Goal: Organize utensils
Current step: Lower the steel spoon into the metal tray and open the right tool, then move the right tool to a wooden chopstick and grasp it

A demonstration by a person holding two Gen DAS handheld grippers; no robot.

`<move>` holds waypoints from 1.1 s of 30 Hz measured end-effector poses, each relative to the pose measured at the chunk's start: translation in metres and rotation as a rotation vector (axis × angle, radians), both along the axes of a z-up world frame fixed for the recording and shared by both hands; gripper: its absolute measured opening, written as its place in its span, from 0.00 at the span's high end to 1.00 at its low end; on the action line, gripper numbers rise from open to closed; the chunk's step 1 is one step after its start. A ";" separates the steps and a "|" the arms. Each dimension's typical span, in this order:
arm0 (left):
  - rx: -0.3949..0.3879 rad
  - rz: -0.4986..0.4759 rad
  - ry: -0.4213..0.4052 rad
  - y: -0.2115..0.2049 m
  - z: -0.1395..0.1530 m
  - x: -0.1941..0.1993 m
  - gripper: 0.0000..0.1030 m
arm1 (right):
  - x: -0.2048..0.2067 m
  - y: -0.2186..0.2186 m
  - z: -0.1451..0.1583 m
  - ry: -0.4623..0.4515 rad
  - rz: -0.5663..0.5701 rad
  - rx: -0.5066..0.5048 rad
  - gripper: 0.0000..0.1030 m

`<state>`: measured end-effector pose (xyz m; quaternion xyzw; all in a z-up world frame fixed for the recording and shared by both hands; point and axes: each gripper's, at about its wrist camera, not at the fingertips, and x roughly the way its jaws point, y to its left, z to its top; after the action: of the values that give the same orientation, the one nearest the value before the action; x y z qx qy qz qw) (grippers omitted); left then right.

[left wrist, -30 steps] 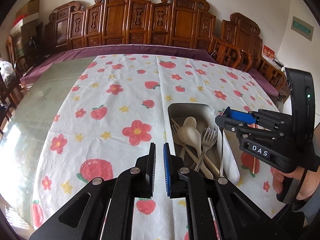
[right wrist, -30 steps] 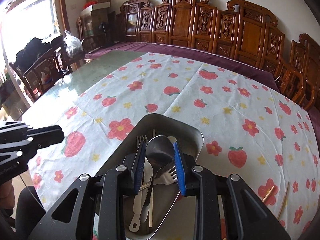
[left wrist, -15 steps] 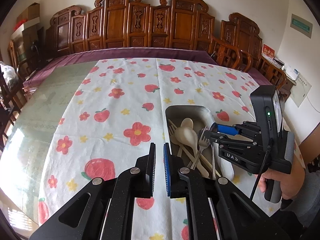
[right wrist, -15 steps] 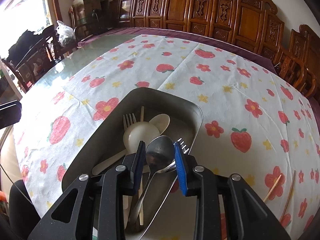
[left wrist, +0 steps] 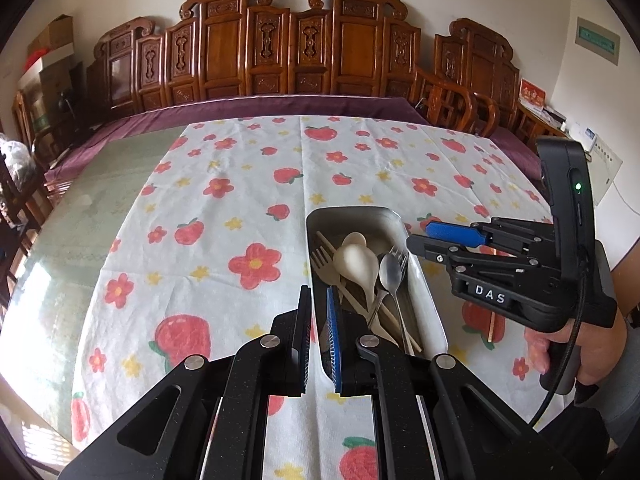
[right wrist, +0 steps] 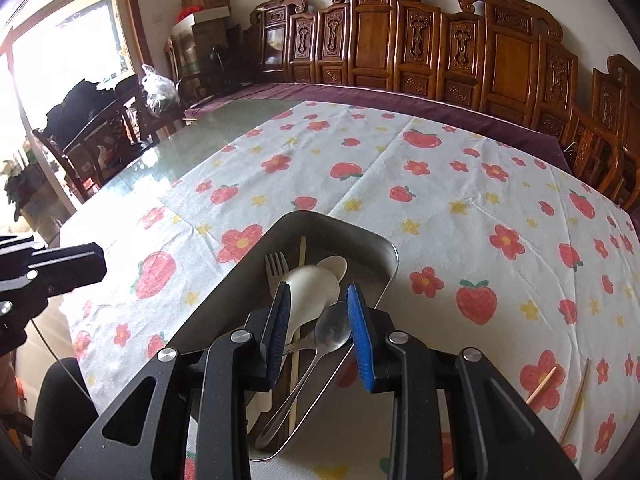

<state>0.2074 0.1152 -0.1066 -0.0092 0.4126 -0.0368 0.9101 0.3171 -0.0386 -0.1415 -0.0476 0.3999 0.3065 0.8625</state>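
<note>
A steel tray [left wrist: 352, 211] [right wrist: 320, 216] on the flowered cloth holds white plastic spoons [left wrist: 358, 262] [right wrist: 310, 284], a pale fork [right wrist: 276, 264], chopsticks and a metal spoon [left wrist: 390, 268] [right wrist: 334, 326]. My right gripper [right wrist: 318, 300] [left wrist: 424, 238] hovers open over the tray's near end. The metal spoon lies loose in the tray beneath it, clear of the pads. My left gripper [left wrist: 319, 332] is shut on nothing, just left of the tray's near rim.
Loose chopsticks [right wrist: 540, 386] [left wrist: 491, 328] lie on the cloth right of the tray. Carved wooden chairs [left wrist: 280, 48] line the table's far side. Bare glass tabletop [right wrist: 208, 136] lies left of the cloth. A hand [left wrist: 592, 356] holds the right gripper's handle.
The right gripper has drifted over the tray and drawn back a little; the metal spoon now sits lower between its fingers, lying in the tray. The left gripper has backed off slightly, still shut.
</note>
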 end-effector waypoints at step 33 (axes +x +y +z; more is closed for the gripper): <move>0.022 -0.256 0.131 -0.165 -0.068 0.029 0.73 | -0.057 -0.234 -0.095 0.142 -0.387 -0.159 0.70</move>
<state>0.2364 -0.0495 -0.1746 0.0511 0.4693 -0.1477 0.8691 0.2600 -0.2729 -0.2363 -0.0162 0.4843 0.1051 0.8684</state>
